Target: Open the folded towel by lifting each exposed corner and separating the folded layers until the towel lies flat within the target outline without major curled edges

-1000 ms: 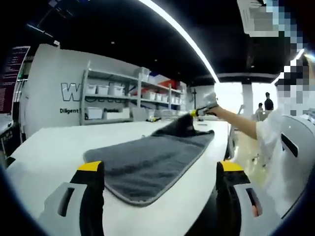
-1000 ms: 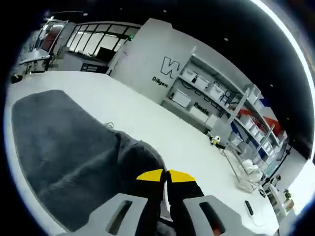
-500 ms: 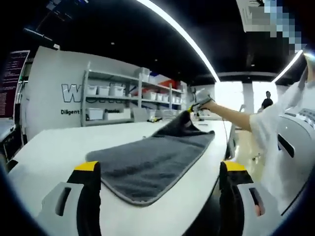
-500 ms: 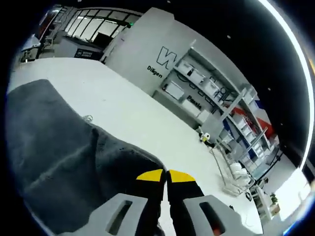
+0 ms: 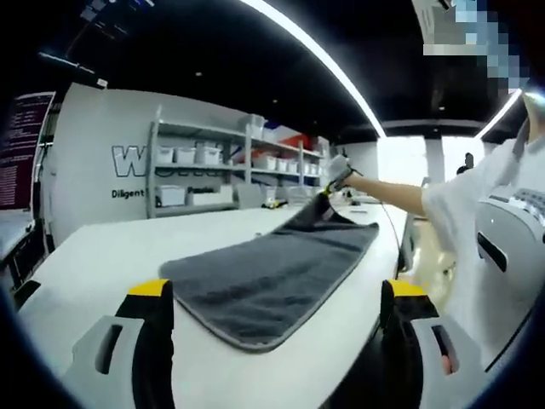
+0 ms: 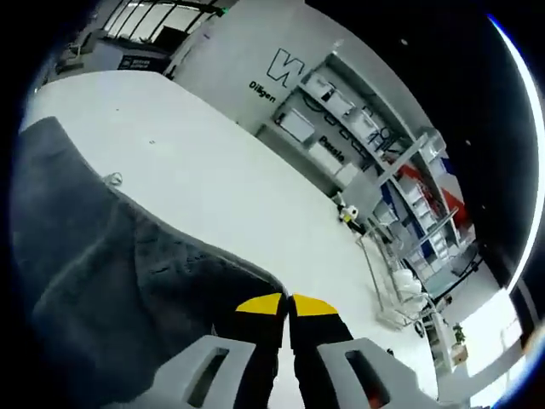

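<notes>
A dark grey towel lies on a white table, its near edge just beyond my left gripper, which stands open above the table with nothing between its yellow-tipped jaws. At the towel's far end my right gripper holds a corner raised off the table, at the end of a person's outstretched arm. In the right gripper view the right gripper is shut on that towel corner, and the cloth hangs away to the left.
Metal shelving with white bins stands against a white wall behind the table. The same shelving appears in the right gripper view. A person in white stands at the table's right side. The white table stretches wide beyond the towel.
The right gripper has lifted the towel's far corner higher and drawn it further away, stretching the cloth. The left gripper has stayed open near the towel's near edge.
</notes>
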A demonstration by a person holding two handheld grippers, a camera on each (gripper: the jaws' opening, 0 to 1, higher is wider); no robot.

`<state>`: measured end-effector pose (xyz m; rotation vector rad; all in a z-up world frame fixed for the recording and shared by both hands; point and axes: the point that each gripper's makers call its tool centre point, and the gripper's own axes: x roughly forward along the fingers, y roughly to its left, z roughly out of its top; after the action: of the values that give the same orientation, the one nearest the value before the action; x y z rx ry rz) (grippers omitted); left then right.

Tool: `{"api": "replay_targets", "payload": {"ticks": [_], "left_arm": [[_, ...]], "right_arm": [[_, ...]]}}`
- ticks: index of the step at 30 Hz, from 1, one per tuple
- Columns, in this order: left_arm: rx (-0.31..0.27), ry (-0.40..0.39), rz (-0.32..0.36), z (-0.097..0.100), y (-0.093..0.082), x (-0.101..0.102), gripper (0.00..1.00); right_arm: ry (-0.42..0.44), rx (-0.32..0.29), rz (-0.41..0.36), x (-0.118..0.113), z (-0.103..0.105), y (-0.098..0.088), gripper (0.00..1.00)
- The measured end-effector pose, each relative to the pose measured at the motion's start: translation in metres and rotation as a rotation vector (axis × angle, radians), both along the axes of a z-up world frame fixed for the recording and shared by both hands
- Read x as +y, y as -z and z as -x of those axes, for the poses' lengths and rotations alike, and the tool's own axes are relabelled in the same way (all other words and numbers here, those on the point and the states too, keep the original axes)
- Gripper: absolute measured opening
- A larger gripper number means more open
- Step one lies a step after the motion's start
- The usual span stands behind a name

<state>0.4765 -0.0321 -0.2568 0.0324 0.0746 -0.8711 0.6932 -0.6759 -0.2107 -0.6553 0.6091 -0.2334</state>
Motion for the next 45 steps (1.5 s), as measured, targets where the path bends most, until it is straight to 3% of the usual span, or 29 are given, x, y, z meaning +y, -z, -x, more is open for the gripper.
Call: {"api": "replay_targets", "payload": {"ticks": [4,6,11,14,22,25,31,35,38,39,41,45], "left_arm": [[0.002,-0.01,-0.019,-0.003,0.001,0.0,0.99],[0.004,-0.013,-0.023,-0.005,0.001,0.0,0.99],[0.023,-0.033,-0.051,-0.01,0.007,0.002,0.99],[0.032,-0.04,-0.061,-0.012,0.01,0.003,0.99],[0.042,-0.083,-0.065,-0.018,0.013,0.015,0.99],[0.042,-0.101,-0.065,-0.022,0.013,0.017,0.99],[0.035,-0.097,-0.063,-0.029,0.011,0.013,0.99],[0.025,-0.072,-0.058,-0.031,0.01,0.008,0.99],[0.024,-0.065,-0.05,-0.031,0.01,0.008,0.99],[0.023,-0.066,-0.047,-0.031,0.01,0.009,0.99],[0.025,-0.067,-0.045,-0.031,0.011,0.011,0.99],[0.033,-0.069,-0.049,-0.032,0.015,0.014,0.99]], "right_arm": [[0.03,0.04,0.003,-0.012,-0.013,0.013,0.0],[0.044,0.095,0.029,-0.019,-0.017,0.021,0.0],[0.066,0.115,0.072,-0.029,-0.034,0.034,0.0],[0.057,0.177,0.125,-0.032,-0.041,0.054,0.0],[0.077,0.176,0.078,-0.042,-0.05,0.094,0.01],[0.07,0.156,0.053,-0.045,-0.054,0.101,0.02],[0.082,0.042,-0.082,-0.048,-0.06,0.097,0.1],[0.097,-0.045,-0.181,-0.058,-0.063,0.089,0.25],[0.061,-0.042,-0.143,-0.063,-0.059,0.082,0.4],[0.056,-0.055,-0.147,-0.063,-0.057,0.078,0.42],[0.042,-0.142,-0.2,-0.061,-0.054,0.066,0.45],[0.014,-0.183,-0.213,-0.061,-0.036,0.05,0.56]]}}
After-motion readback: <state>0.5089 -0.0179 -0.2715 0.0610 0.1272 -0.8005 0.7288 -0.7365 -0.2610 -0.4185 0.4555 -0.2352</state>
